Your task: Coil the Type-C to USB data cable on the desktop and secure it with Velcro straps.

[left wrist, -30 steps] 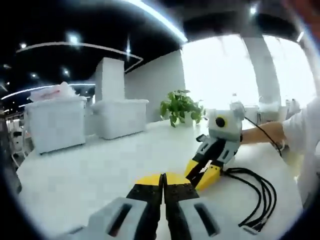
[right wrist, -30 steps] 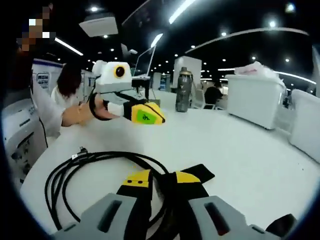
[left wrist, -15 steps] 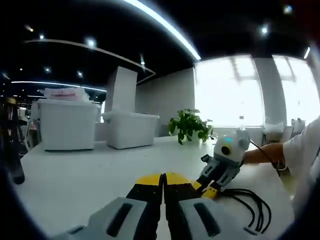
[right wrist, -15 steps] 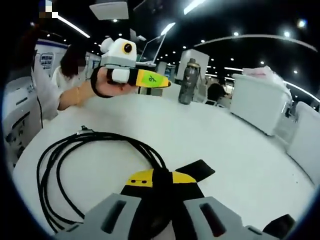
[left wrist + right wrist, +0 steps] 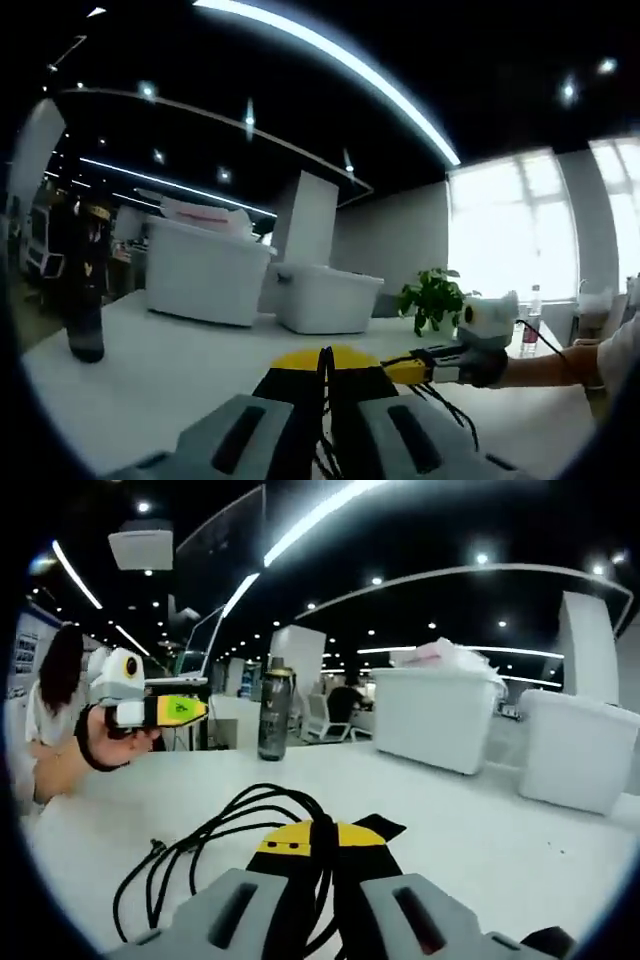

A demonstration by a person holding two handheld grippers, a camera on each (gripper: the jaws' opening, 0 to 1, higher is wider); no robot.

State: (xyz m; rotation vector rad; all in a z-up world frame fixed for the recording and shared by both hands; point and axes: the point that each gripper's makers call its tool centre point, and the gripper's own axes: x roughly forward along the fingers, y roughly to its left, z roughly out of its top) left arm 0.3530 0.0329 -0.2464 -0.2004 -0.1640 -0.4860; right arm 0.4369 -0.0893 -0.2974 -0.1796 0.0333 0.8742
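White desktop (image 5: 520, 830) lies under both your tools. Your right gripper (image 5: 322, 842) is clamped on the black cable (image 5: 215, 835) and its strap (image 5: 372, 827). Your left gripper (image 5: 323, 367) is closed on nothing.

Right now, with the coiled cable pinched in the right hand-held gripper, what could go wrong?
1. The right hand-held gripper pinches the black cable at one spot, and the loops hang loose toward the table. They may spread or slip out.
2. The black strap lies by the jaws and looks unwrapped, so the coil may open.
3. The left hand-held gripper is apart from the coil and looks shut, so it gives no support.
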